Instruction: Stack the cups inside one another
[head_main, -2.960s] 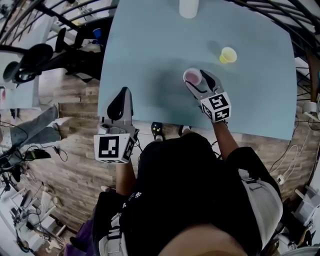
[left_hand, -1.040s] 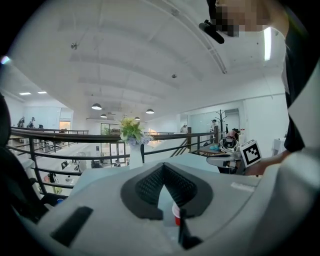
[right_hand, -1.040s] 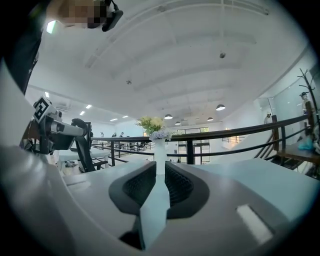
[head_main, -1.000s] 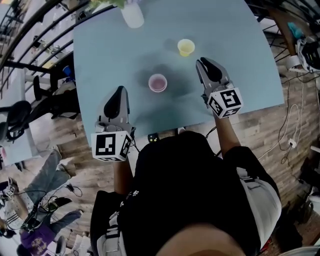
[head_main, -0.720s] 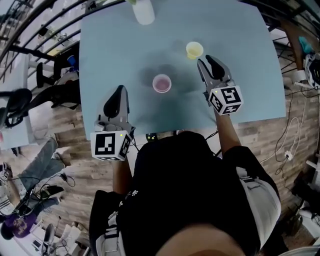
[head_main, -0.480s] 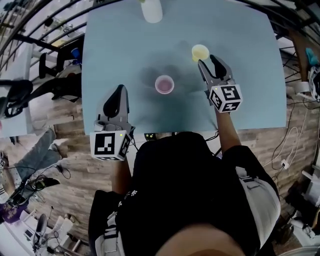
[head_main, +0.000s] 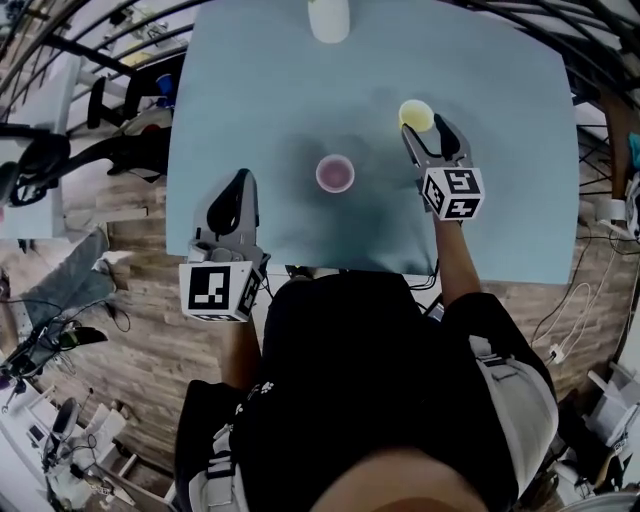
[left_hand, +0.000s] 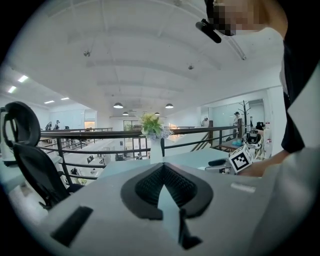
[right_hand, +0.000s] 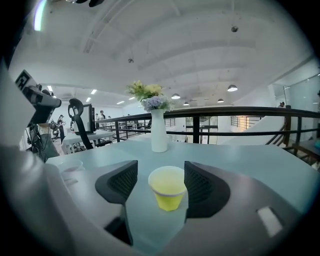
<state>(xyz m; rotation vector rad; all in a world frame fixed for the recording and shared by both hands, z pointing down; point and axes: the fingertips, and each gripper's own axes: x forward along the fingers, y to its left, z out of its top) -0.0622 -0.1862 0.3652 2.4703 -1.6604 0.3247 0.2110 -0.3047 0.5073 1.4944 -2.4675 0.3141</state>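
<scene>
A yellow cup (head_main: 416, 114) stands upright on the pale blue table (head_main: 260, 90). My right gripper (head_main: 427, 132) is right behind it. In the right gripper view the yellow cup (right_hand: 169, 188) sits between the two dark pads (right_hand: 120, 181), which do not press on it. These jaws have just been opening and stand wide around the cup. A pink cup (head_main: 335, 173) stands alone, upright, in the middle of the table. My left gripper (head_main: 238, 182) hovers at the table's near left edge with its jaws together and nothing in them. In its own view the left gripper (left_hand: 162, 167) holds nothing.
A white vase (head_main: 328, 18) with flowers stands at the far edge of the table, also visible as the vase (right_hand: 159, 131) beyond the yellow cup. A black railing (right_hand: 235, 112) runs behind the table. Office chairs and cables lie on the wooden floor (head_main: 140, 330) at the left.
The pink cup, held by my right gripper three seconds ago, now stands free on the table. My right gripper has moved forward to the yellow cup with its jaws wider. The left gripper stayed put.
</scene>
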